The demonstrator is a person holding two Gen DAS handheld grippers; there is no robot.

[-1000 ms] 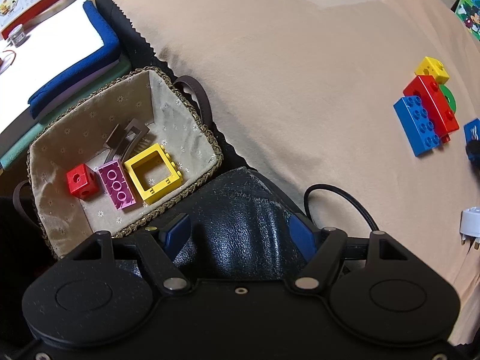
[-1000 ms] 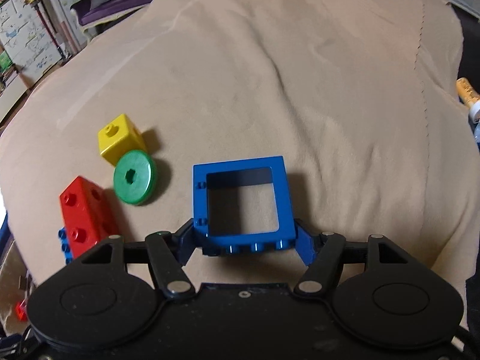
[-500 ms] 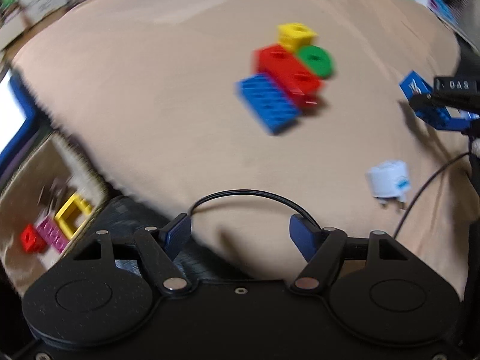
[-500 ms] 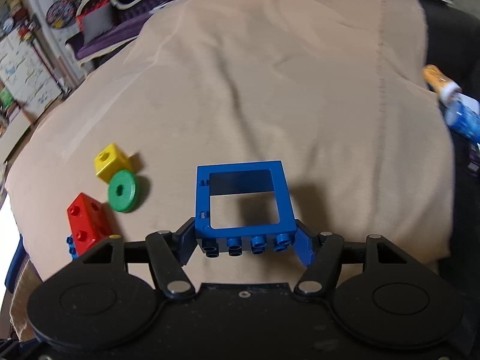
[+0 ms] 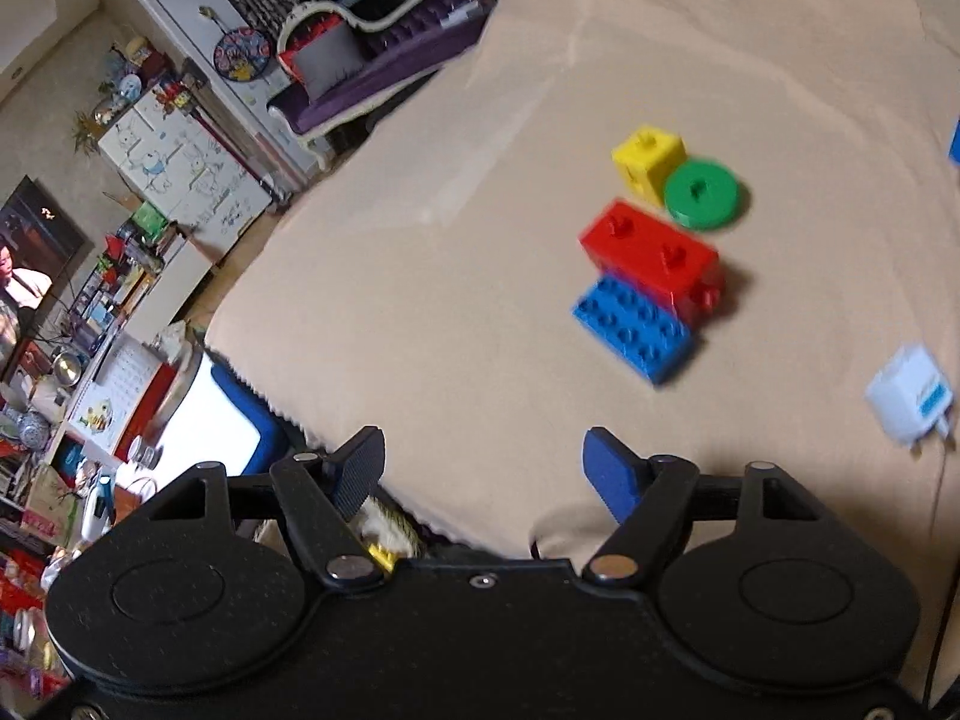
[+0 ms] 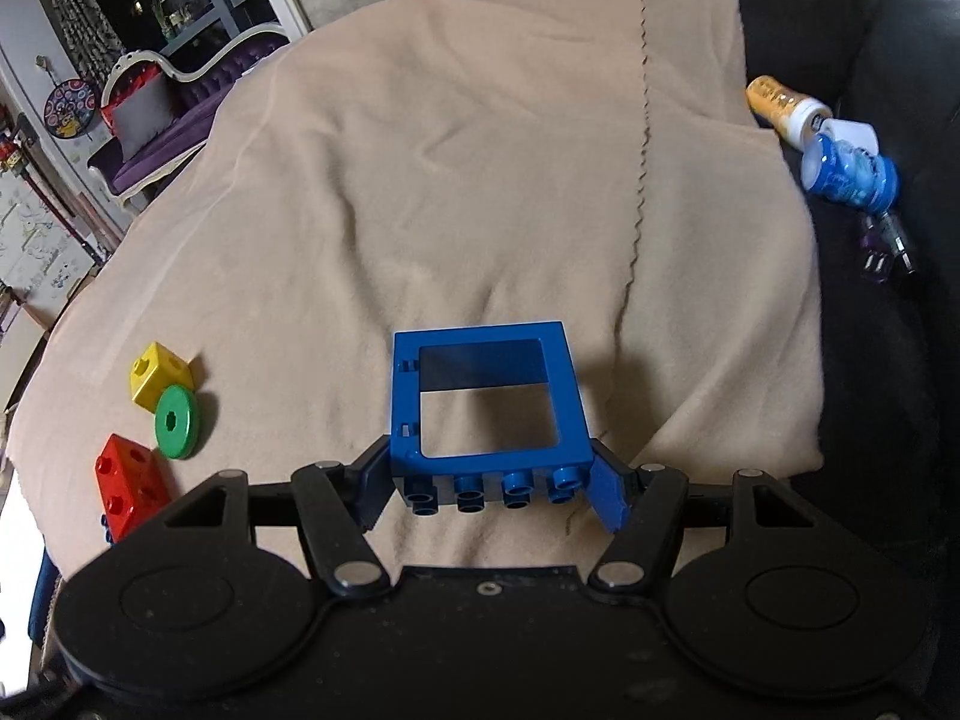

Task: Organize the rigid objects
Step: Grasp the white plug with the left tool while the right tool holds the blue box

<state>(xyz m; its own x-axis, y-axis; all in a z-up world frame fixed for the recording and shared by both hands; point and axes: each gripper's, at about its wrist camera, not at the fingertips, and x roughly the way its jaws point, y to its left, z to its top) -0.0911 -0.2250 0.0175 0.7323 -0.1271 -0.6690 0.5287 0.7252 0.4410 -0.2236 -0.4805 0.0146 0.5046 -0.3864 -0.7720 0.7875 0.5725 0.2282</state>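
Right wrist view, lower centre of the frame: the right gripper [image 6: 489, 489] is pinching the blue square plastic window-frame block [image 6: 487, 402] by its studded base, one blue pad on each side, and the frame stands out ahead of the fingers, lifted above the beige fleece blanket [image 6: 480, 192]. At the lower left lies the red plastic studded brick [image 6: 129, 483]. Just beyond it sits the green plastic disc [image 6: 176, 422], leaning against the yellow plastic cube [image 6: 157, 376]. Far out at the upper right, off the blanket on a dark cushion, lie a blue plastic bottle [image 6: 852, 175] and an orange bottle with a white cap [image 6: 783, 105].

Over to the left wrist view: the left gripper [image 5: 483, 471] sits at the bottom centre, fingers spread wide with nothing between them, hovering over the blanket's near edge. Past the fingers, right of centre, lies a flat blue plastic studded plate [image 5: 633, 329], and the red brick rests touching its far side. Further on, the green disc and yellow cube sit touching each other, close behind the red brick. At the right edge there is a white plug adapter [image 5: 909, 401] on the blanket, set apart from the bricks. This view is slightly blurred. In the upper left of the frame, beyond the blanket, stands a purple sofa [image 5: 384, 54].
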